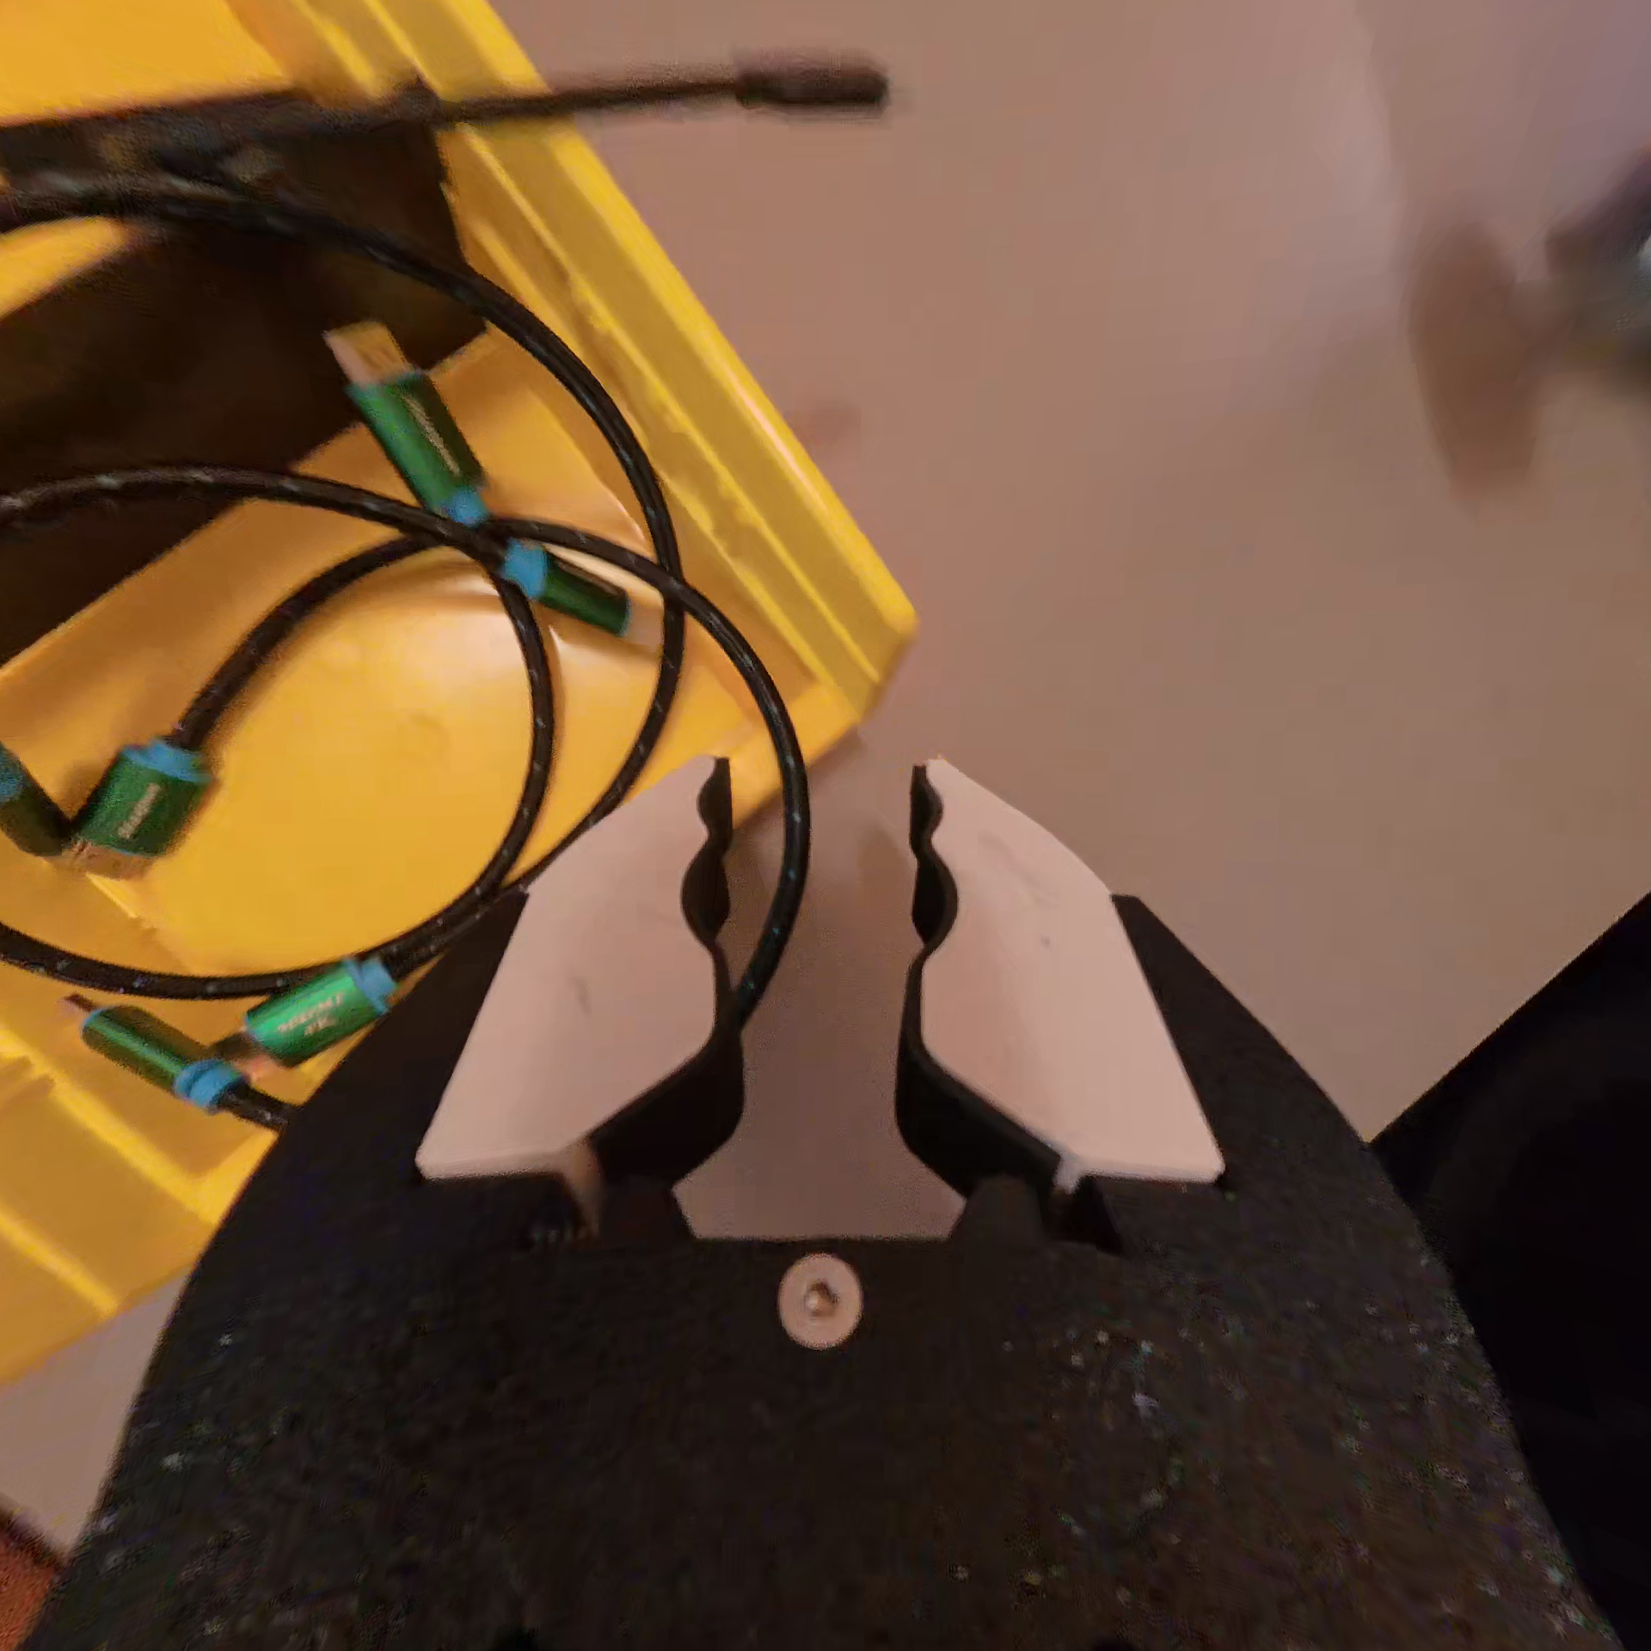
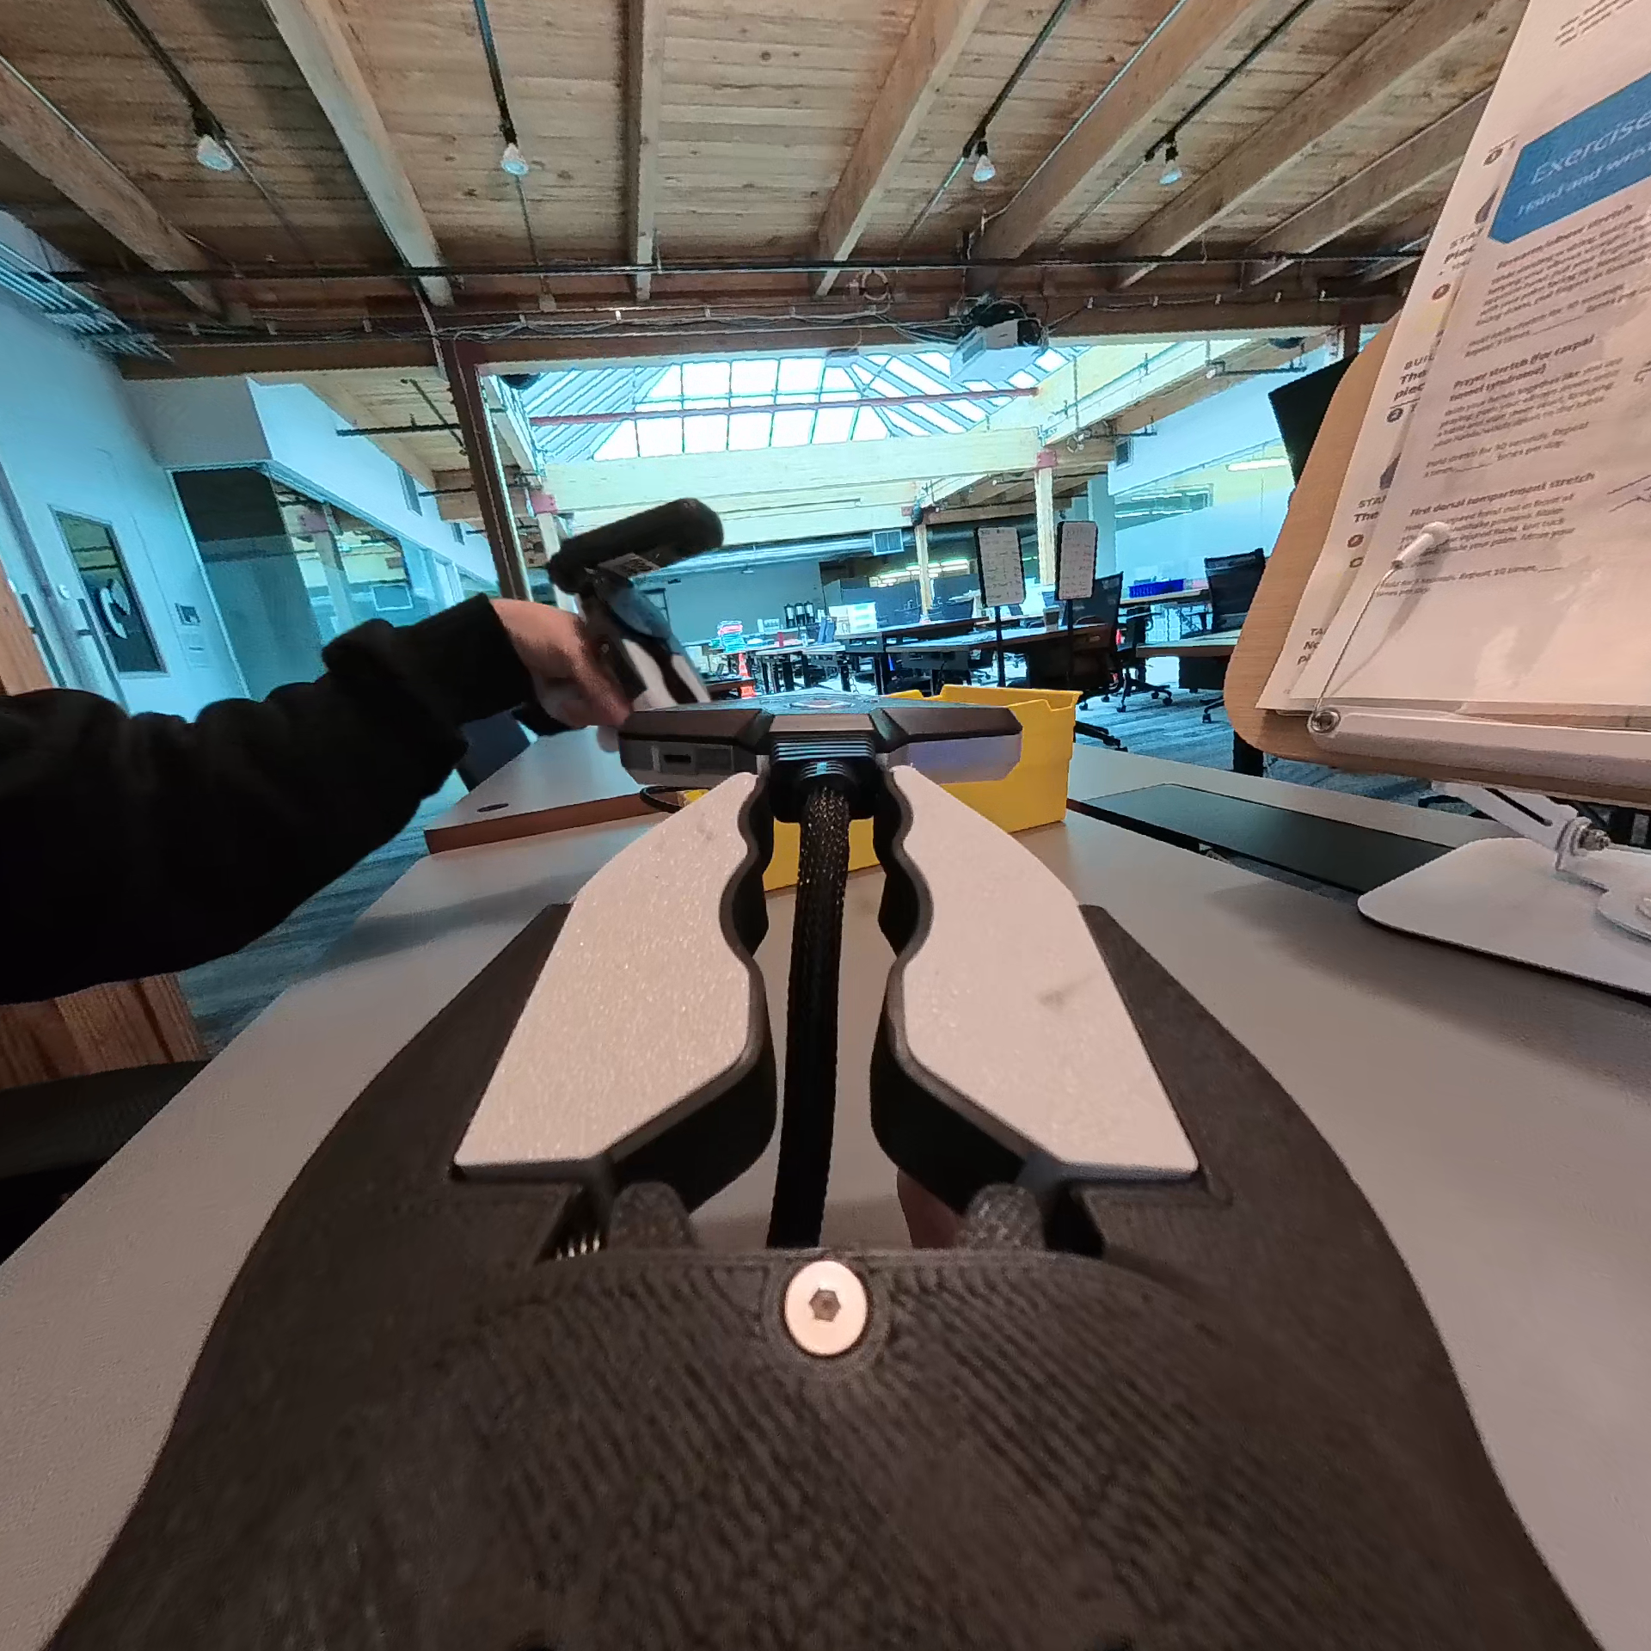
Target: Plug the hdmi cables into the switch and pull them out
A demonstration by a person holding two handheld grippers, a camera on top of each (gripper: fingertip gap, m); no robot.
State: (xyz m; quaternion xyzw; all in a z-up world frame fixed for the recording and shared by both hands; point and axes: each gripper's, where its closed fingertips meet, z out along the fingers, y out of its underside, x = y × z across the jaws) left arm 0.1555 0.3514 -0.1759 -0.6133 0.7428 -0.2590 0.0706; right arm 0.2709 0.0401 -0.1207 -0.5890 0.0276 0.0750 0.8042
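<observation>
An open office with a timber ceiling and a skylight stretches beyond the grey table I work at. In the right wrist view, my right gripper is clenched on the black plug at the switch's near edge, with its braided cable running back between my fingers toward 6 o'clock. The switch is held up off the table, in front of the yellow bin. At 9 o'clock a black sleeve reaches in, its hand holding my left gripper just beside the switch's left end. At 3 o'clock a paper stand leans on its base.

In the left wrist view, my left gripper is released, with nothing between its fingers, above the bin's corner. Inside the bin at 9 to 10 o'clock lie coiled HDMI cables with green plugs. One loop hangs over the bin's rim and passes just inside my left finger.
</observation>
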